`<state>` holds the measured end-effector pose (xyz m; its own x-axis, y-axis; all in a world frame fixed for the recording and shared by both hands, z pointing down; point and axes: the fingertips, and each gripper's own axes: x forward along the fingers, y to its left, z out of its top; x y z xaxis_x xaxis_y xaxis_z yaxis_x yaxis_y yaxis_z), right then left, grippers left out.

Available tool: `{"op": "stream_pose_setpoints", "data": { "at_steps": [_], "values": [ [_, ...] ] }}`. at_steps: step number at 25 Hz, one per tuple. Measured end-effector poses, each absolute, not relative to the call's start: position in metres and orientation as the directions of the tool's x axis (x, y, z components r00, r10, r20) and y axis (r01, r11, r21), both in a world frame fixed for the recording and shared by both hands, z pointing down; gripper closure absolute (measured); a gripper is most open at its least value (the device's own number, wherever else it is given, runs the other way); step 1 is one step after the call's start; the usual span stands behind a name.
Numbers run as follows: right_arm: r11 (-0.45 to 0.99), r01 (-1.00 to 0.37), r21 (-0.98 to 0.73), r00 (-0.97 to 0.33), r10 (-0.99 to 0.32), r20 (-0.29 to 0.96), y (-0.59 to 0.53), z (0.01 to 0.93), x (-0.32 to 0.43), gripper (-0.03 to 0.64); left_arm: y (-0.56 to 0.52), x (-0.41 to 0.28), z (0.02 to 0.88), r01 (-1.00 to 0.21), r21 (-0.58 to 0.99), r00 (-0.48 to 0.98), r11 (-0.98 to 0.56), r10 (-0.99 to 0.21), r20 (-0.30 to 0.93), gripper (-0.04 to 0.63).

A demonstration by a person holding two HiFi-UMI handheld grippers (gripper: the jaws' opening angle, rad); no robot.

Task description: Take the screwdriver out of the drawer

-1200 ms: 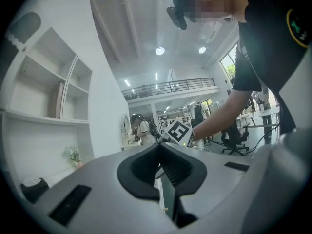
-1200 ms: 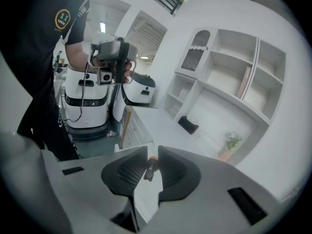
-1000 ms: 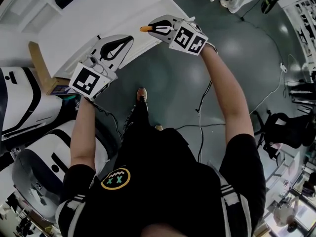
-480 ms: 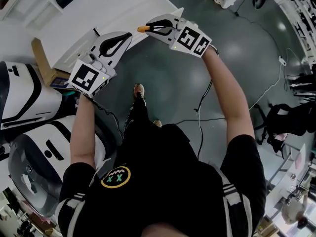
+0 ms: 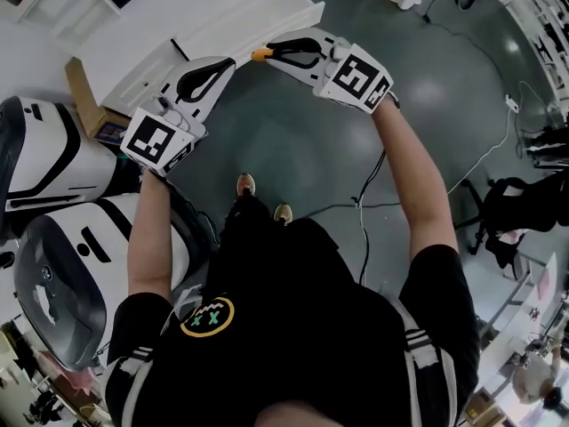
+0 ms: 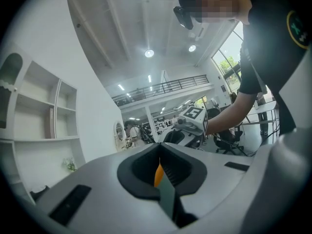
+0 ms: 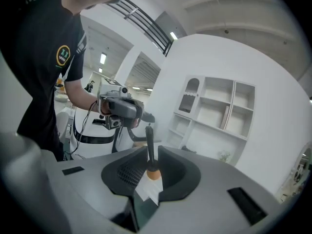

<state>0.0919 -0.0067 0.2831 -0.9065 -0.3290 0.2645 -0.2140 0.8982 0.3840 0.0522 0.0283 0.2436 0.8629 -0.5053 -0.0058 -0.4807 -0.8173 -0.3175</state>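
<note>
Your right claw is clamped on the screwdriver, holding it above the floor, just off the white cabinet. Your left claw, beside it, is closed and grips nothing.

The person wears a black T-shirt with a yellow-ringed round emblem and white-striped sleeves.
</note>
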Motion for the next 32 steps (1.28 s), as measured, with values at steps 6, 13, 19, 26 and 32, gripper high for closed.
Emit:
{"op": "stream_pose_setpoints", "data": {
  "at_steps": [6, 13, 19, 26, 32],
  "values": [
    [0.889, -0.232, 0.393, -0.923, -0.329, 0.198, 0.023, 0.259, 0.095, 0.526, 0.044, 0.051, 0.236, -0.477, -0.323, 0.864, -0.817, -0.503, -0.004, 0.575],
    [0.887, -0.292, 0.358, -0.924, -0.358, 0.135, 0.044, 0.245, 0.094, 0.528, 0.057, 0.043, 0.231, -0.459, -0.307, 0.878, -0.834, -0.478, -0.016, 0.575],
    [0.872, -0.345, 0.346, -0.911, -0.400, 0.098, 0.056, 0.235, 0.088, 0.574, 0.065, 0.034, 0.226, -0.434, -0.306, 0.894, -0.847, -0.446, -0.032, 0.575],
    [0.858, -0.401, 0.322, -0.891, -0.447, 0.080, 0.064, 0.238, 0.073, 0.574, 0.074, 0.014, 0.222, -0.412, -0.307, 0.906, -0.858, -0.421, -0.041, 0.575],
    [0.861, -0.407, 0.305, -0.893, -0.445, 0.066, 0.073, 0.239, 0.054, 0.574, 0.077, -0.007, 0.227, -0.416, -0.294, 0.905, -0.861, -0.424, -0.039, 0.575]
  ]
}}
